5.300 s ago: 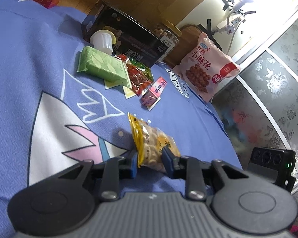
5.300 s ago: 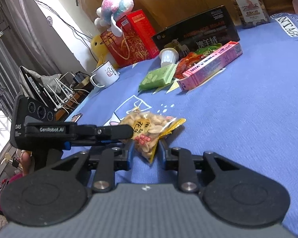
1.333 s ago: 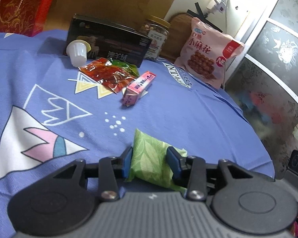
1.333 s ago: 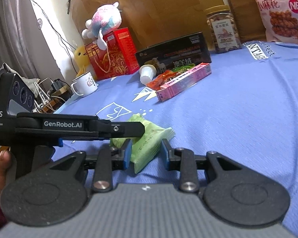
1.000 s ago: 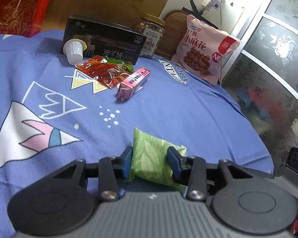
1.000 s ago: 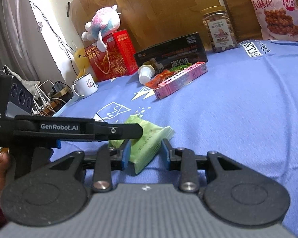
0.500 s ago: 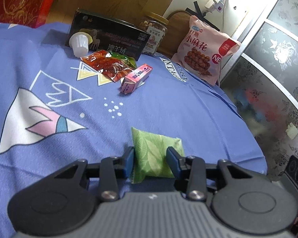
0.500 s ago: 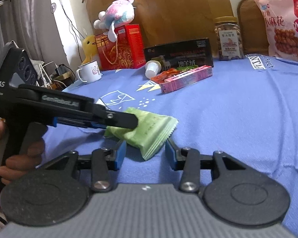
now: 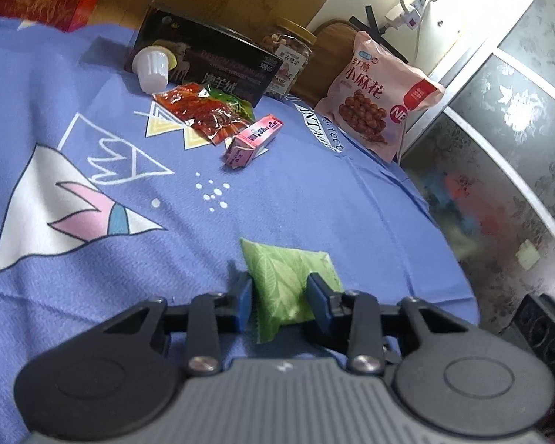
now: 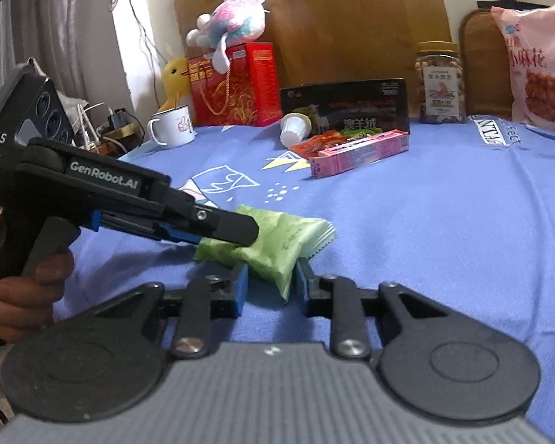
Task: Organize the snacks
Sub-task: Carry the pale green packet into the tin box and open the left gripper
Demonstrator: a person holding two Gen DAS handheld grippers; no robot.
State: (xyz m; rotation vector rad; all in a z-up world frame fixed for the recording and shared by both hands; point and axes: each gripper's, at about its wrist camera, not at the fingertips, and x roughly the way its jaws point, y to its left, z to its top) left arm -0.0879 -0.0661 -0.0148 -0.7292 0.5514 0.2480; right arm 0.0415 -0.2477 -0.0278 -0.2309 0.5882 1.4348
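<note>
Leaf-patterned green packet, pink box, blue cloth with perhaps mountain-shaped prints

Black gripper, blue-padded jaws

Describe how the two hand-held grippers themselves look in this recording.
Both are matte black plastic: the right hand-held gripper and left hand-held gripper have blue finger pads, silver pivot screws and a ribbed grey base. The left one's side reads "GenRobot.AI" and "DAS" in white, with round lenses.
</note>
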